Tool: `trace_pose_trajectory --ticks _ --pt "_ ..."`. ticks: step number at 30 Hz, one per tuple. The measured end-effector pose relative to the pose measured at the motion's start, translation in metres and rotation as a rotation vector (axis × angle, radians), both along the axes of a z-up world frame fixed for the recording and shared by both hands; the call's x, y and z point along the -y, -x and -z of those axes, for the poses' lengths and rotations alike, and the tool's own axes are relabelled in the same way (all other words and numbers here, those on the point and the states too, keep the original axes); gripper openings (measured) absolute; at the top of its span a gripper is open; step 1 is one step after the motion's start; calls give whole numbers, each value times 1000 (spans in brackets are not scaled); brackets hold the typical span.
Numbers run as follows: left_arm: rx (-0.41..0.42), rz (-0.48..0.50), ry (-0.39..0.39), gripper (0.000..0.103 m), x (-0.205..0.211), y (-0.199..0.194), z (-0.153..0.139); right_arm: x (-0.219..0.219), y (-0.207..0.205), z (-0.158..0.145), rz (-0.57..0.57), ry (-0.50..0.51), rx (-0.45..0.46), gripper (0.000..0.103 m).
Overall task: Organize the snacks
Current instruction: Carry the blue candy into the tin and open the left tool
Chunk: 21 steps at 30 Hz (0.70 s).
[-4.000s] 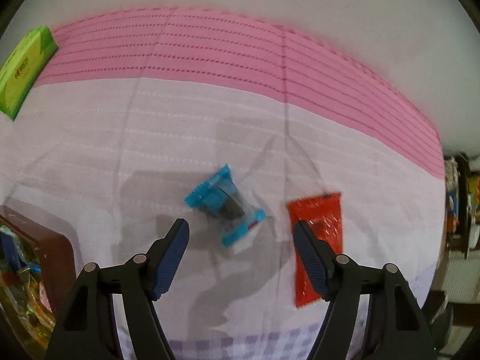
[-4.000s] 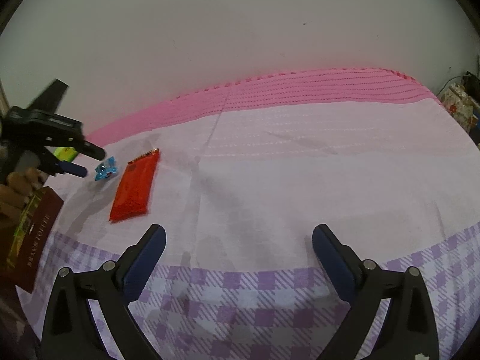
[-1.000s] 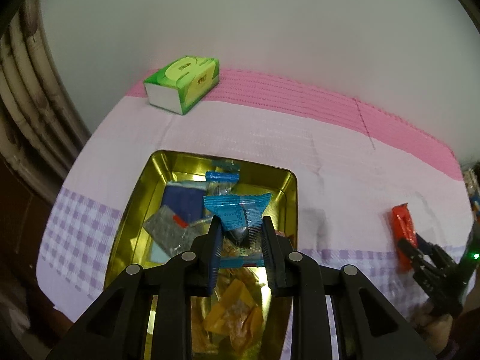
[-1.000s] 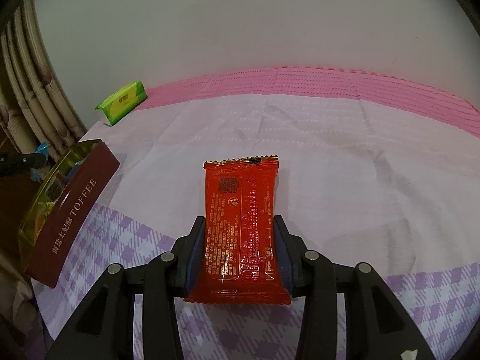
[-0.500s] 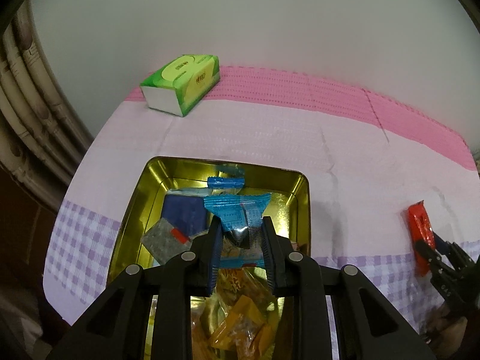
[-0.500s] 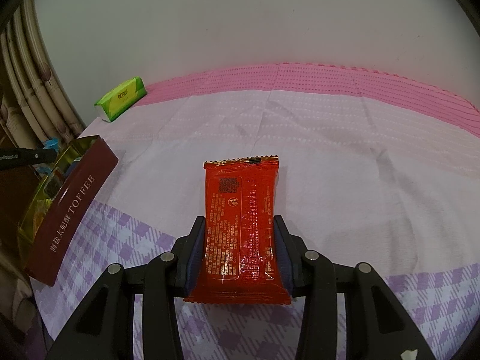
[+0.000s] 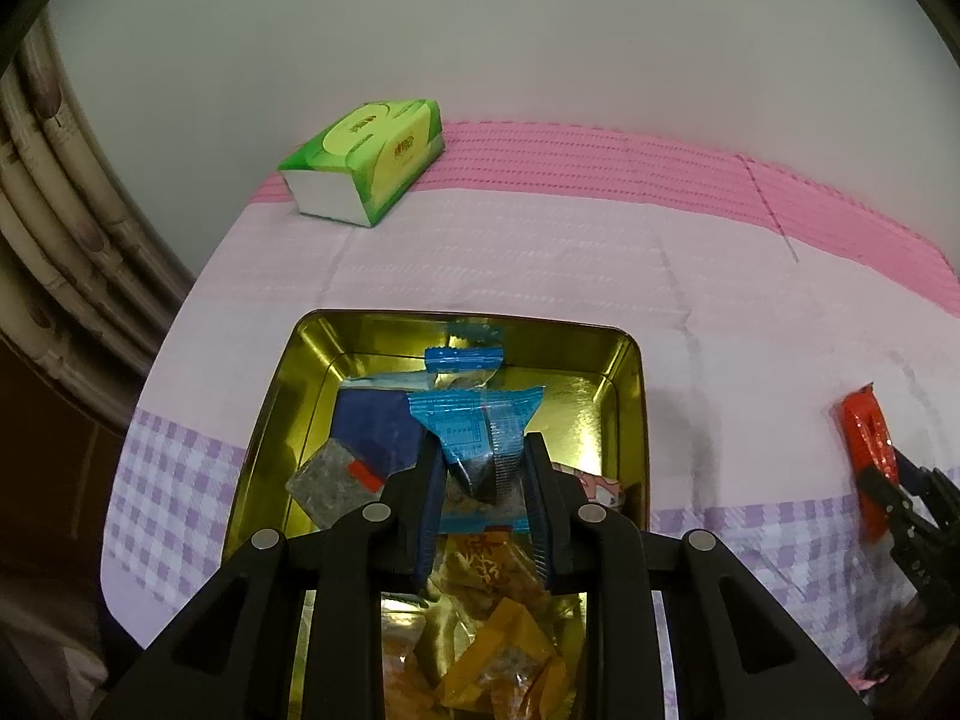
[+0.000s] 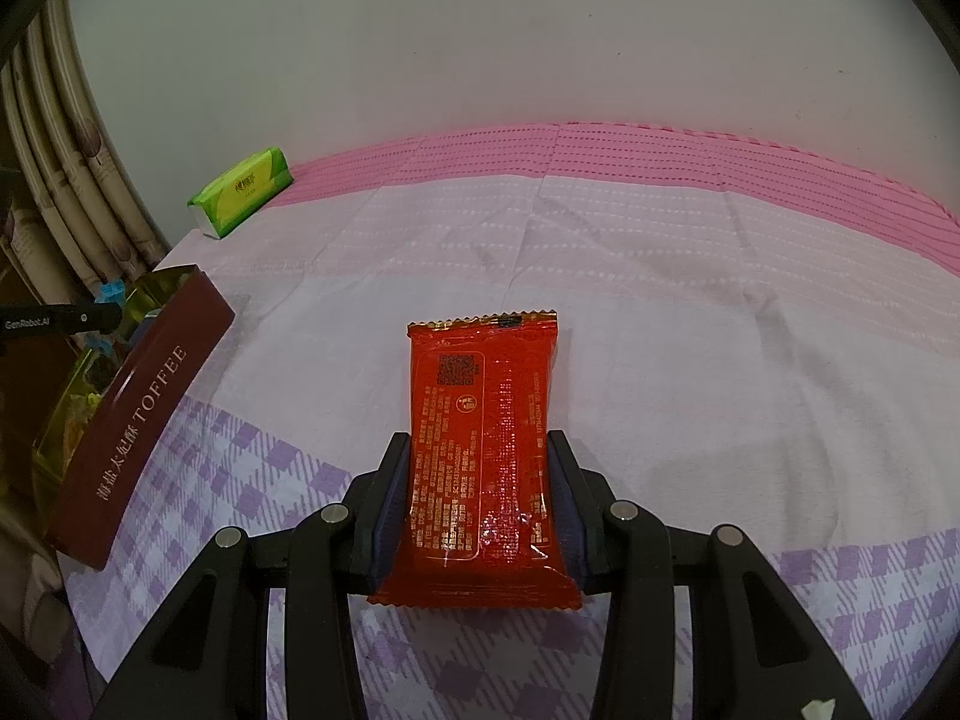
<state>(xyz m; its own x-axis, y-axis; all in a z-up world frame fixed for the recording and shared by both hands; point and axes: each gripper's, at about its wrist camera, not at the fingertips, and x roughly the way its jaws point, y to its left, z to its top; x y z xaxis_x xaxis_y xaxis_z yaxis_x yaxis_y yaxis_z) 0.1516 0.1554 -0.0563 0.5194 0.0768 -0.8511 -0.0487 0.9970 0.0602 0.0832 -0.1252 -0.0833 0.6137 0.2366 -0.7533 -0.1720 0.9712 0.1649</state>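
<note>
Over on the far left hang beige patterned curtains (image 8: 66,180), falling in folds beside the table edge. Behind everything rises a plain pale wall (image 7: 540,30).

The table wears a cloth (image 8: 690,360) in three bands: bright pink stripes along the wall side, a wide pale pink stretch with faint woven lines and fold creases, then lilac-and-white checks nearest the front edge.

At the back left, straddling the pink stripe and the pale band, sits a green tissue pack (image 7: 366,159), well apart from the rest.

Closer in on the left stands a toffee tin (image 7: 630,396), gold inside and maroon outside with "TOFFEE" lettered on its wall. It holds several wrapped snacks: a dark blue packet (image 7: 372,426), a grey one with a red patch (image 7: 330,483), and orange-yellow sweets (image 7: 498,654) at the near end.

Above the tin, the left gripper (image 7: 483,498) is clenched on a blue-wrapped snack (image 7: 477,429), held clear over the tin's middle.

Further right, over the checked band, the right gripper (image 8: 477,510) is clamped on the lower half of a red snack packet (image 8: 483,444), printed back facing up, its crimped top edge pointing toward the wall.
</note>
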Motion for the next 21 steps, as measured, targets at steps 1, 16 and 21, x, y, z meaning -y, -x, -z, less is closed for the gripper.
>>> trace_pose_trajectory --ticks 1,16,21 --pt "-1 1 -5 26 0 0 1 0 0 0 0 0 0 40" --pt "-23 -2 -48 27 3 -1 8 -1 -1 1 -1 4 -1 41" --pt "-33 -6 -56 27 2 -1 10 -1 -1 1 -1 6 -1 41"
